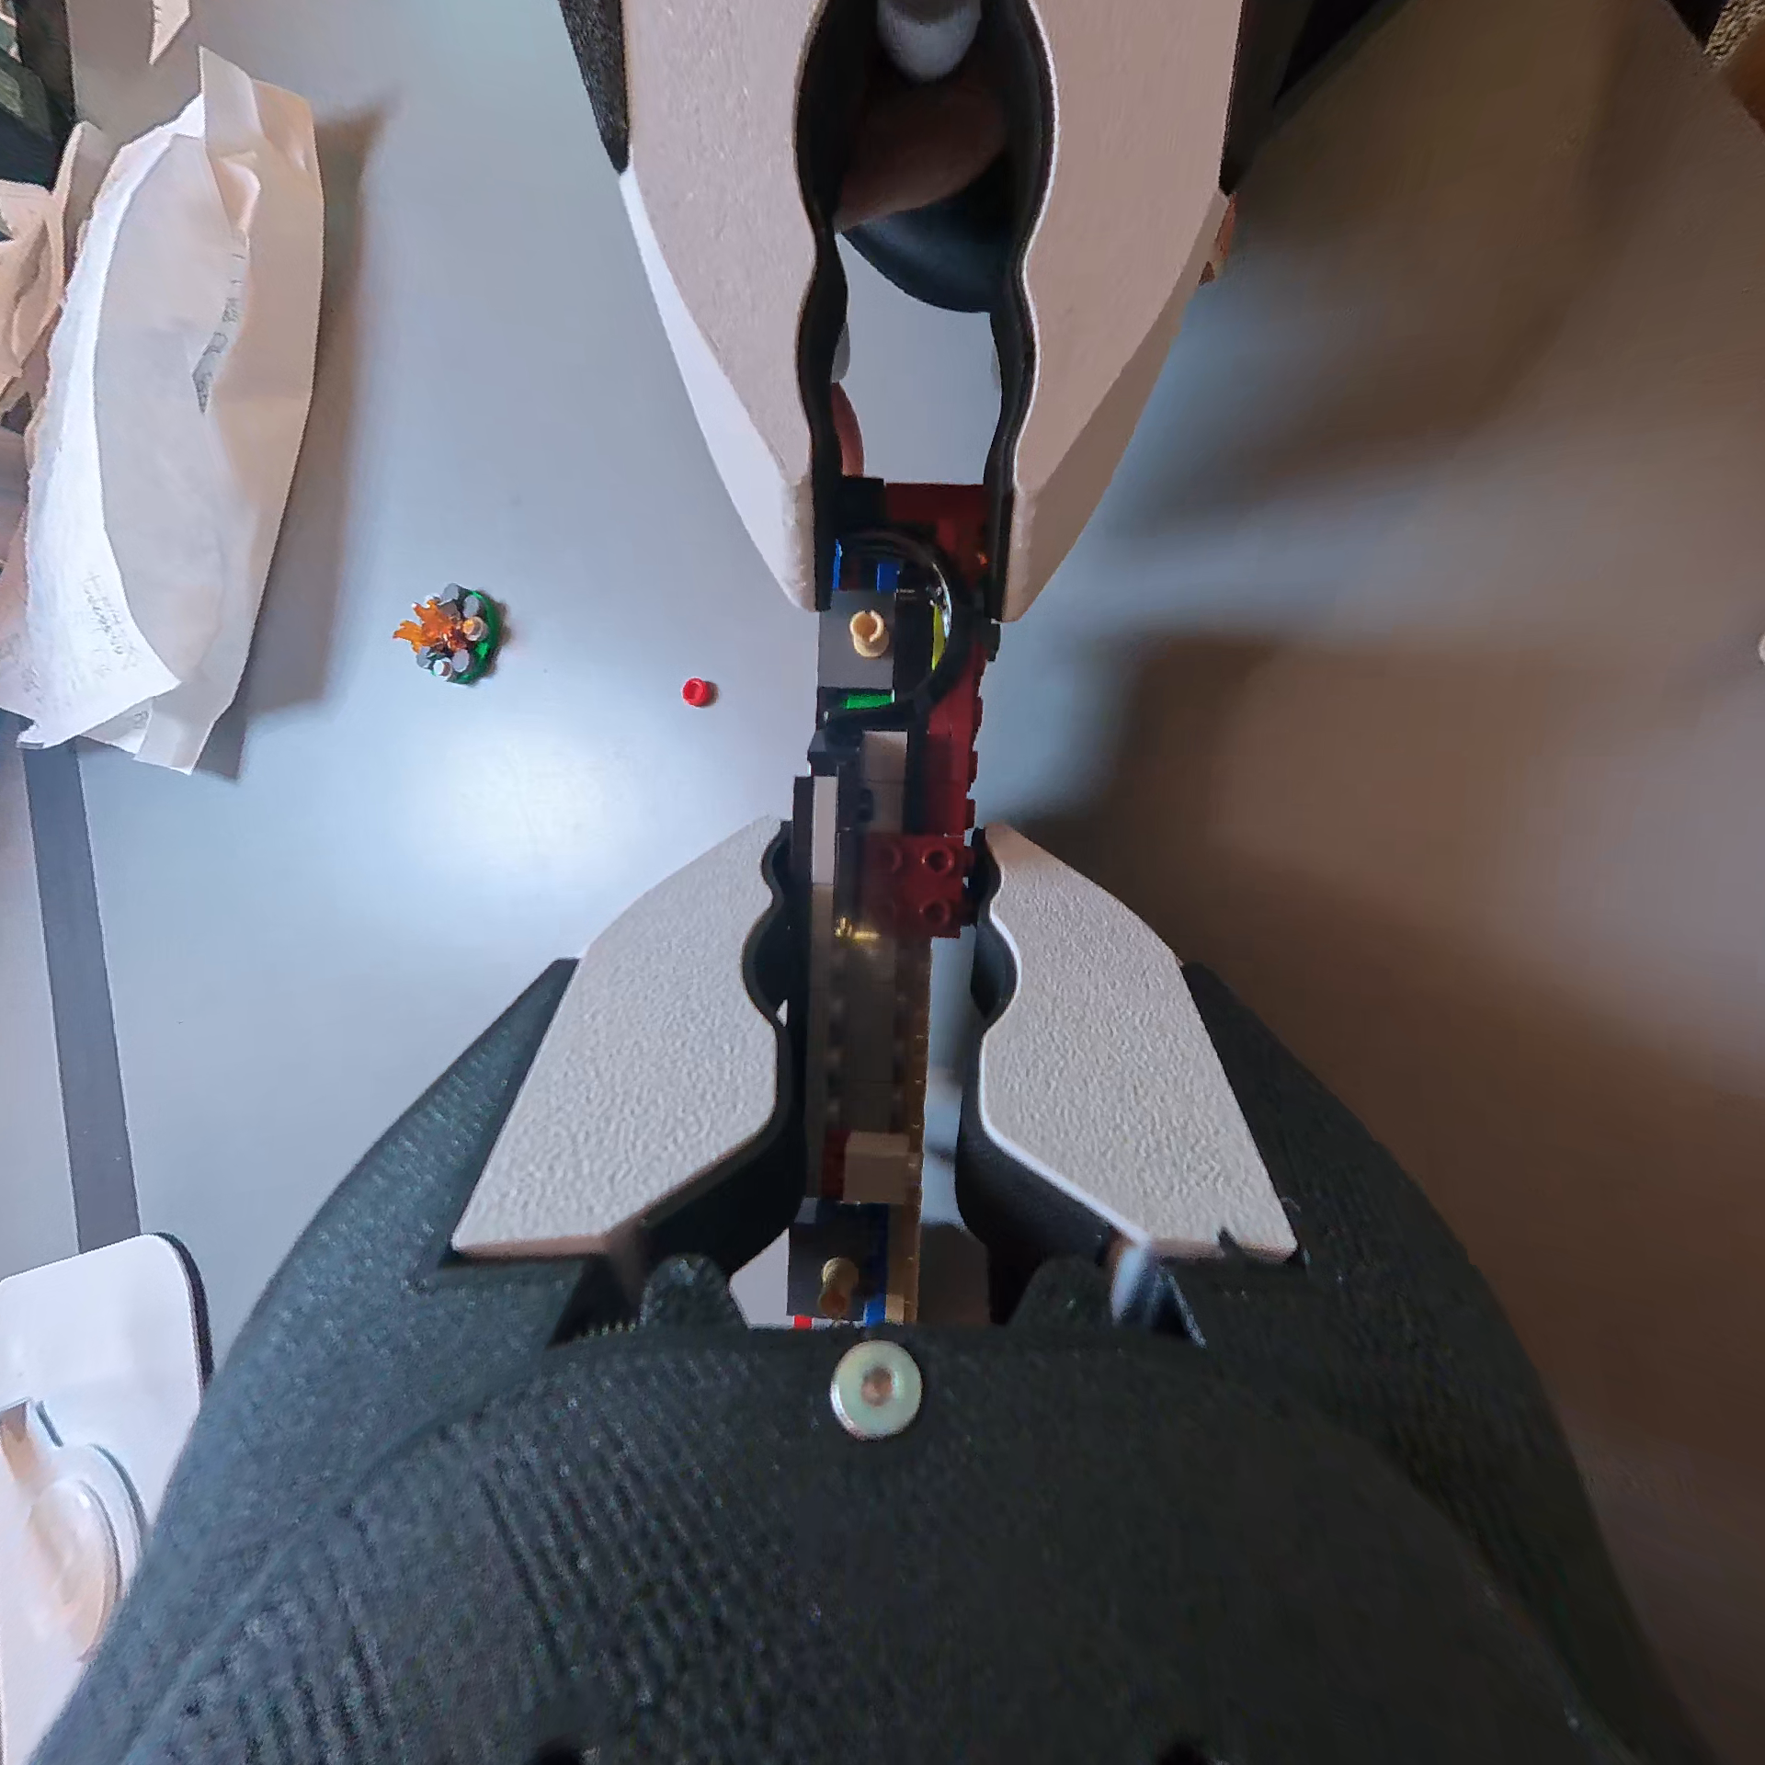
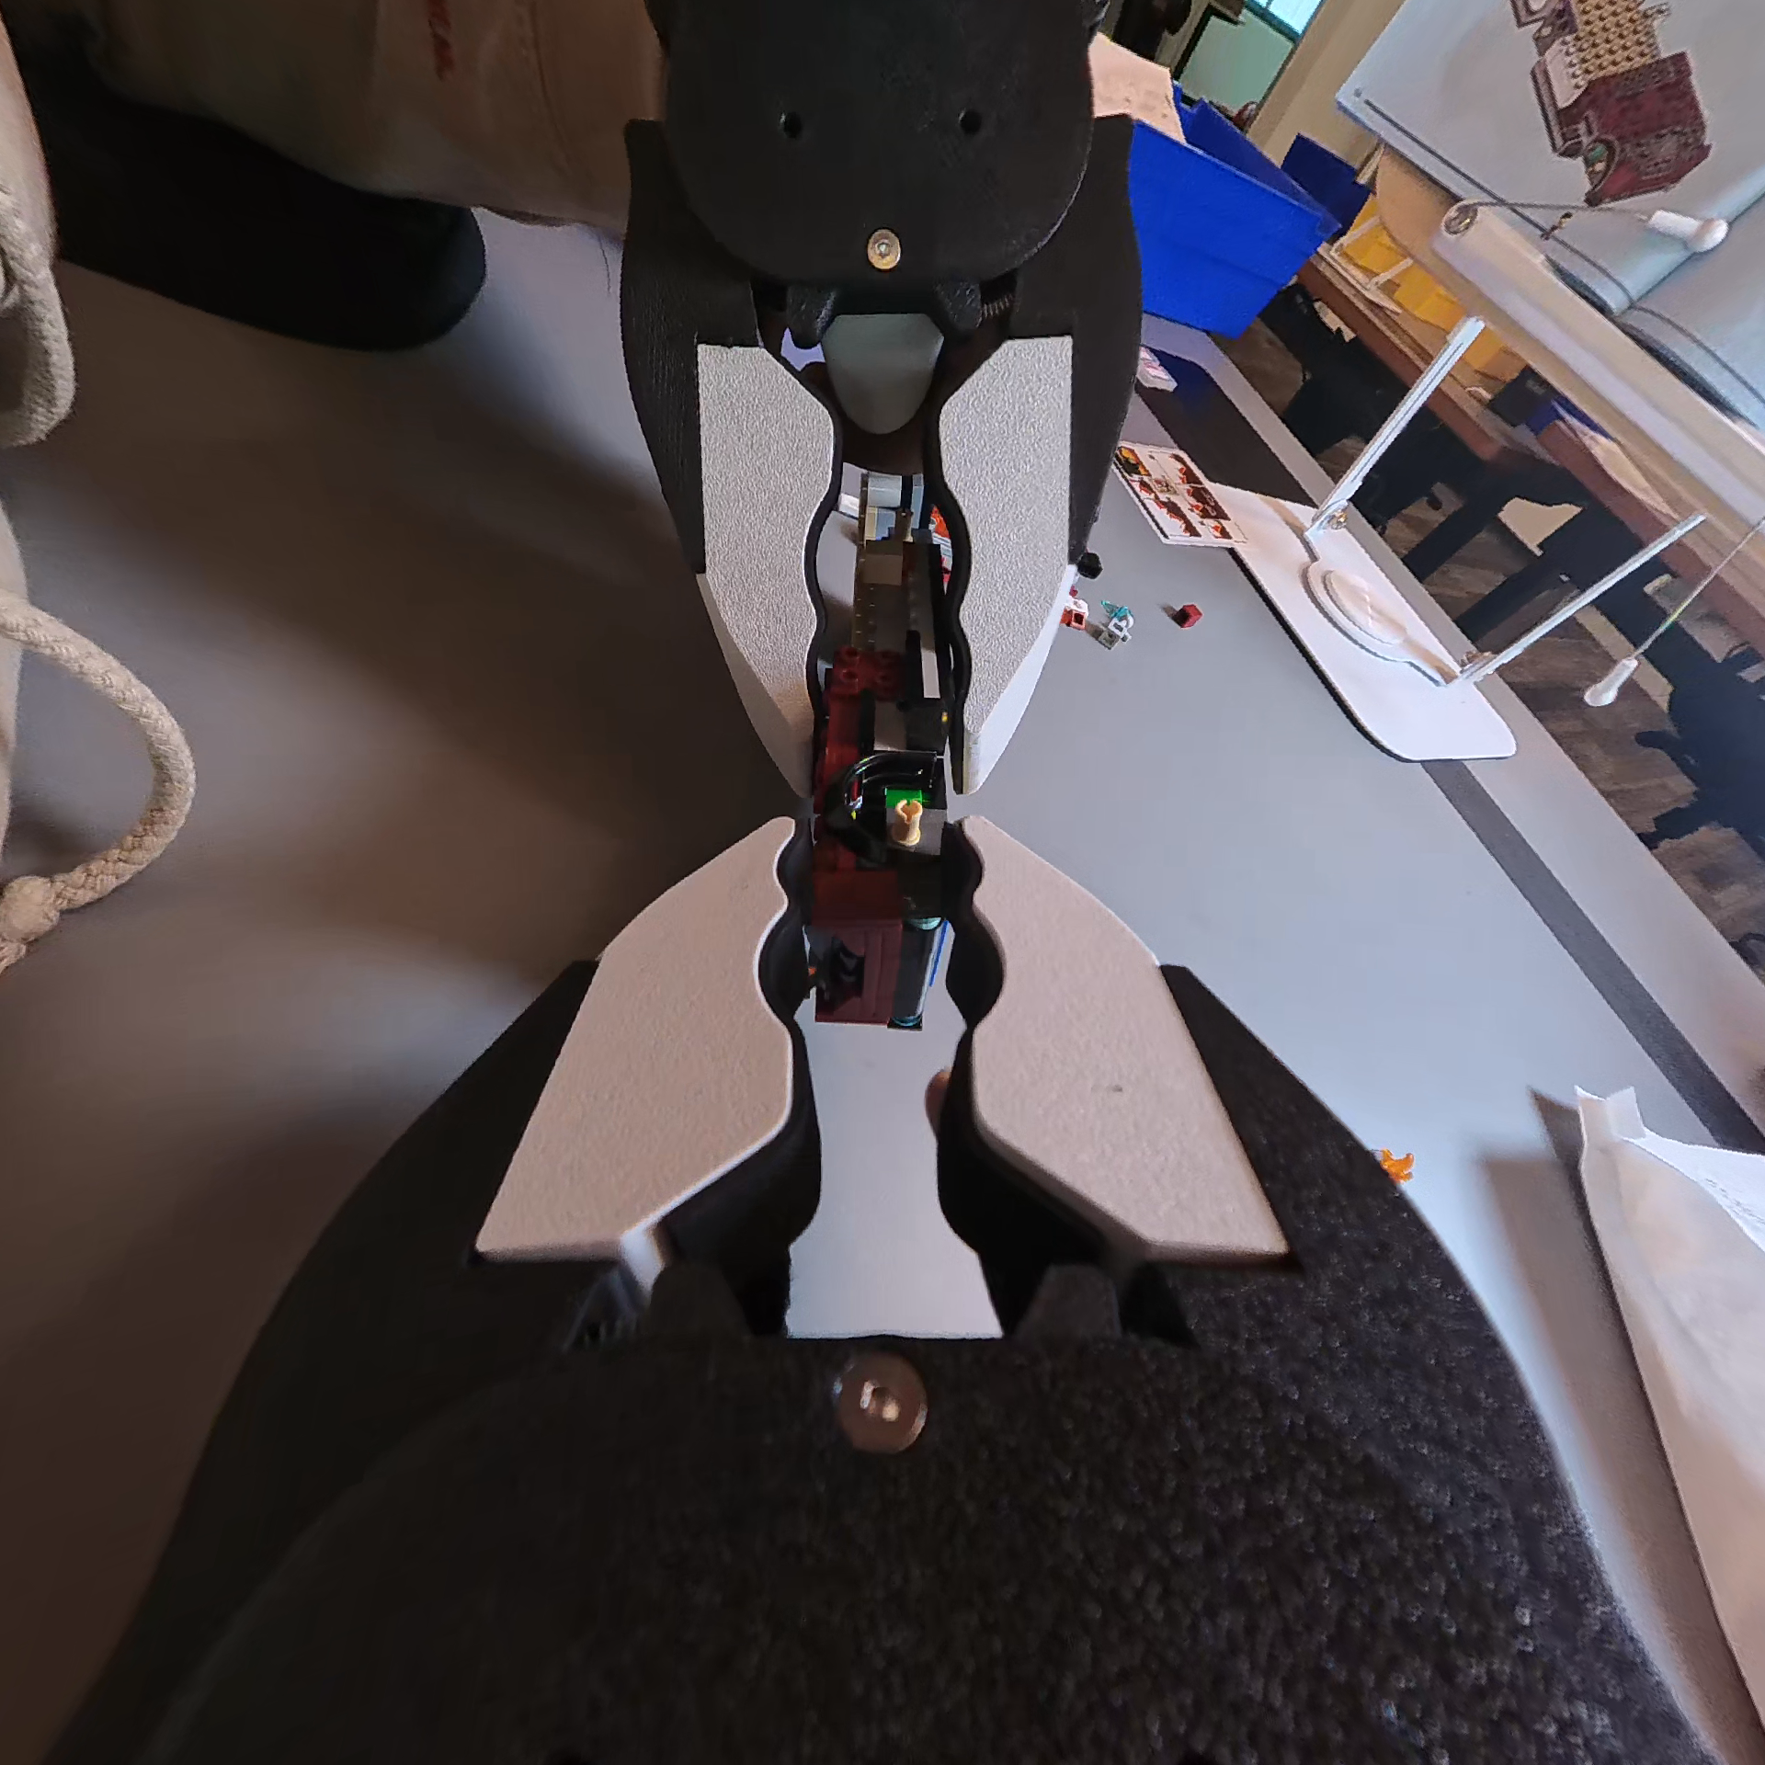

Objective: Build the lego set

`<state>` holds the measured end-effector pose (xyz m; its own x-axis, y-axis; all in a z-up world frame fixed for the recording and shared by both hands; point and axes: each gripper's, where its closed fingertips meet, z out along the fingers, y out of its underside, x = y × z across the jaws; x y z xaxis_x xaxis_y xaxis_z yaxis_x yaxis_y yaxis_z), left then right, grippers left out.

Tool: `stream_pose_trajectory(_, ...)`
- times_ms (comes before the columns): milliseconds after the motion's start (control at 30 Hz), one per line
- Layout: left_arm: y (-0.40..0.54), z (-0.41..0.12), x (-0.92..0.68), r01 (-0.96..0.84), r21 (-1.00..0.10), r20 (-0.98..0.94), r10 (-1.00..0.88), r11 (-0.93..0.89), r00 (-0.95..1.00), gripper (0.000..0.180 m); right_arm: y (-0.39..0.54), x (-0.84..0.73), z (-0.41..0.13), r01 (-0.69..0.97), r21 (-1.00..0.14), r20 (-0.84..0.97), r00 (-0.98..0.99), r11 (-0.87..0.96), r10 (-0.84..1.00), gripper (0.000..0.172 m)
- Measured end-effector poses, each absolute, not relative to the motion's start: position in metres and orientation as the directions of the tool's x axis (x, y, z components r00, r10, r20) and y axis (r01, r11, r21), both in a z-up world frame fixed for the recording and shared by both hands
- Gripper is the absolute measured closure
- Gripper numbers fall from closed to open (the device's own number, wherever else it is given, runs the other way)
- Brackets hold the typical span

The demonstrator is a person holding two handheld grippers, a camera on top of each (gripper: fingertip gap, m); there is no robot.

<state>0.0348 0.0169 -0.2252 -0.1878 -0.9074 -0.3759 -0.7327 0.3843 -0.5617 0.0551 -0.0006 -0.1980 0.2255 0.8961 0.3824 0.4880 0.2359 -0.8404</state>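
Grey table [image 1: 478,860] bears red stud [image 1: 698,691], campfire piece [image 1: 451,632], crumpled paper [image 1: 172,430].

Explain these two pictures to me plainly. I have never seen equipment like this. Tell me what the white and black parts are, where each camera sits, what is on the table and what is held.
Each picture comes from a camera mounted on a hand-held gripper, looking along its white fingers. The left gripper and right gripper face each other, both clamped on one long toy-brick model, dark red, grey and black. On the grey table lie a small red stud, a brick campfire and crumpled paper.
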Motion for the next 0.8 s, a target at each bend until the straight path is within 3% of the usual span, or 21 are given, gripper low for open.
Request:
stream_pose_trajectory(200,0.021,-0.222,0.035,-0.730,-0.579,-0.376,-0.913,0.364,-0.157,0.147,0.004,0.056,-0.191,0.459,-0.864,0.362,0.276,0.208,0.891,0.144)
stream_pose_trajectory(333,0.021,-0.220,0.035,-0.728,-0.584,-0.376,-0.914,0.359,-0.150,0.147,0.005,0.057,-0.189,0.462,-0.864,0.357,0.281,0.201,0.891,0.133)
stream_pose_trajectory(800,0.020,-0.217,0.036,-0.714,-0.595,-0.392,-0.909,0.369,-0.144,0.147,0.009,0.067,-0.197,0.507,-0.833,0.397,0.267,0.222,0.878,0.130)
